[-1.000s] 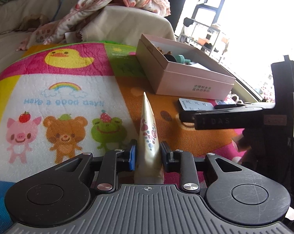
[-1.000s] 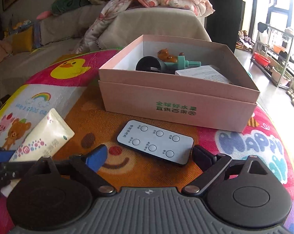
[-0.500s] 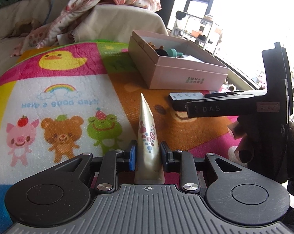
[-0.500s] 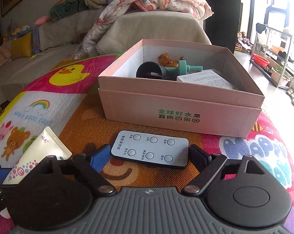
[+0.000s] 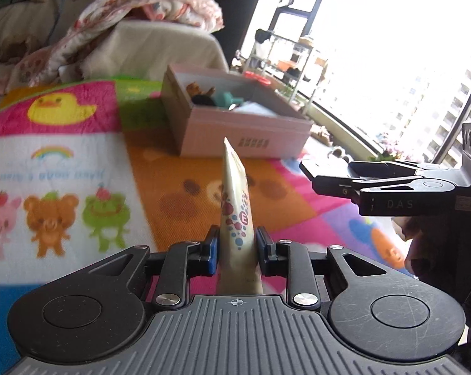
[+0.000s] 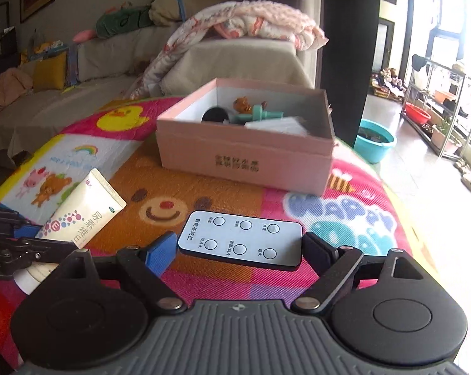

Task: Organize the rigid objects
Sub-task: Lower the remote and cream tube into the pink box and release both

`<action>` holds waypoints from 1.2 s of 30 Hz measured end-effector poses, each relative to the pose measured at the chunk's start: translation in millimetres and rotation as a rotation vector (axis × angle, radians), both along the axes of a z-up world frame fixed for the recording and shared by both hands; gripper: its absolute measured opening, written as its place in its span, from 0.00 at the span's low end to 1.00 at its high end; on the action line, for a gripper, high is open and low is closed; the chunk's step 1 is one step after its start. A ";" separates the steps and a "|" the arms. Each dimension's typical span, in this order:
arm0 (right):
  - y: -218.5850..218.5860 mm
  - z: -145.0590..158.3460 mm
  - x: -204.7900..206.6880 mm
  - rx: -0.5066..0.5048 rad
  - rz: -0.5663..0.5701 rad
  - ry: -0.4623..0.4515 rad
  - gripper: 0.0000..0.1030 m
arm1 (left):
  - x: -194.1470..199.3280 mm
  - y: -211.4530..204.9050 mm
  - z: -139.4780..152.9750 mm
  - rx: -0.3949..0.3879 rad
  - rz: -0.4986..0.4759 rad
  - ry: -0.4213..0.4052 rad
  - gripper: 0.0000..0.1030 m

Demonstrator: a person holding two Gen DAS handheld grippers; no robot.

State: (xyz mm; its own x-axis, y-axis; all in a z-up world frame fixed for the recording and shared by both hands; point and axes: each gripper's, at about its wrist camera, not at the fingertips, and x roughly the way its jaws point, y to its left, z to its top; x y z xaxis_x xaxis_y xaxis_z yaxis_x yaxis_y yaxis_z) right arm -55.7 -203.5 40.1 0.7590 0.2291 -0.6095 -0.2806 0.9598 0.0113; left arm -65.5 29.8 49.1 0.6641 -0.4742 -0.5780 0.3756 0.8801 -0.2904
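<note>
Left wrist view: left gripper (image 5: 236, 251) clamped on cream tube (image 5: 235, 206), crimped end pointing toward pink box (image 5: 241, 139). Right wrist view: right gripper (image 6: 238, 248) pinching white remote (image 6: 240, 239) by short ends, lifted over cartoon mat (image 6: 204, 187). Beyond, pink box open, toys and booklet inside; sofa (image 6: 235, 59) behind.

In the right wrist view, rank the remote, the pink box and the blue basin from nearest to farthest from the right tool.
1. Remote: between the right tool's fingers, lifted off the mat.
2. Pink box: straight ahead on the mat, open, with items inside.
3. Blue basin: on the floor past the box, to the right.
</note>
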 end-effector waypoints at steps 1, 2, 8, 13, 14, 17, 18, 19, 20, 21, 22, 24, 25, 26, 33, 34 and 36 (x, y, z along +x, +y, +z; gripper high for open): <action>-5.6 14.4 -3.5 0.017 -0.006 -0.038 0.84 | 1.2 -4.5 16.8 -0.004 -0.013 -0.041 0.27; -10.0 28.8 -6.2 0.031 -0.011 -0.078 0.84 | 2.0 -8.4 34.3 -0.008 -0.026 -0.085 0.27; -17.7 123.6 -16.8 0.065 -0.039 -0.327 0.84 | 13.4 -21.3 144.8 -0.078 -0.054 -0.307 0.27; -13.9 186.7 -7.5 0.059 -0.079 -0.416 0.84 | 43.7 -22.8 196.1 -0.182 -0.046 -0.307 0.27; -12.3 195.4 -4.6 0.049 -0.089 -0.426 0.84 | 48.0 -25.1 201.9 -0.177 -0.038 -0.320 0.27; -8.8 215.1 6.0 0.033 -0.116 -0.443 0.84 | 61.7 -31.2 210.8 -0.170 -0.025 -0.335 0.27; -8.3 219.5 9.7 0.028 -0.120 -0.443 0.84 | 66.6 -33.1 211.5 -0.170 -0.028 -0.331 0.27; -8.0 223.2 13.5 0.025 -0.124 -0.441 0.84 | 70.6 -35.5 211.2 -0.168 -0.032 -0.329 0.27; -7.7 226.4 17.0 0.023 -0.127 -0.437 0.84 | 75.2 -38.1 209.4 -0.160 -0.030 -0.333 0.27; -7.3 227.1 20.6 0.020 -0.128 -0.433 0.84 | 79.6 -39.6 207.2 -0.149 -0.022 -0.334 0.27; -7.0 227.3 25.0 0.017 -0.129 -0.429 0.84 | 86.1 -40.4 203.1 -0.138 -0.016 -0.330 0.27; -7.6 223.2 33.3 0.020 -0.116 -0.419 0.84 | 100.2 -39.0 192.3 -0.134 -0.013 -0.311 0.27; -8.2 218.5 37.6 0.025 -0.105 -0.415 0.84 | 111.9 -37.3 184.6 -0.136 -0.012 -0.294 0.27; -8.7 211.2 41.7 0.032 -0.091 -0.408 0.84 | 124.1 -35.7 175.5 -0.133 -0.013 -0.273 0.27; 5.4 117.2 107.6 -0.001 -0.034 -0.248 0.84 | 221.7 -32.1 90.4 -0.091 -0.026 -0.098 0.27; 7.9 101.3 119.0 -0.012 -0.032 -0.217 0.84 | 232.8 -32.5 77.9 -0.092 -0.020 -0.067 0.27; 10.3 73.6 140.4 -0.016 -0.031 -0.148 0.84 | 250.2 -34.1 55.4 -0.094 -0.023 -0.011 0.27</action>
State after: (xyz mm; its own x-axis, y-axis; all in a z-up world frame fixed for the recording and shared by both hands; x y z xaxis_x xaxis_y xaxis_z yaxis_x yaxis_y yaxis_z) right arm 84.7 -193.2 113.7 0.8472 0.1954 -0.4940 -0.2486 0.9676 -0.0436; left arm 184.7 -4.3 104.4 0.6583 -0.5413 -0.5231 0.3988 0.8402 -0.3676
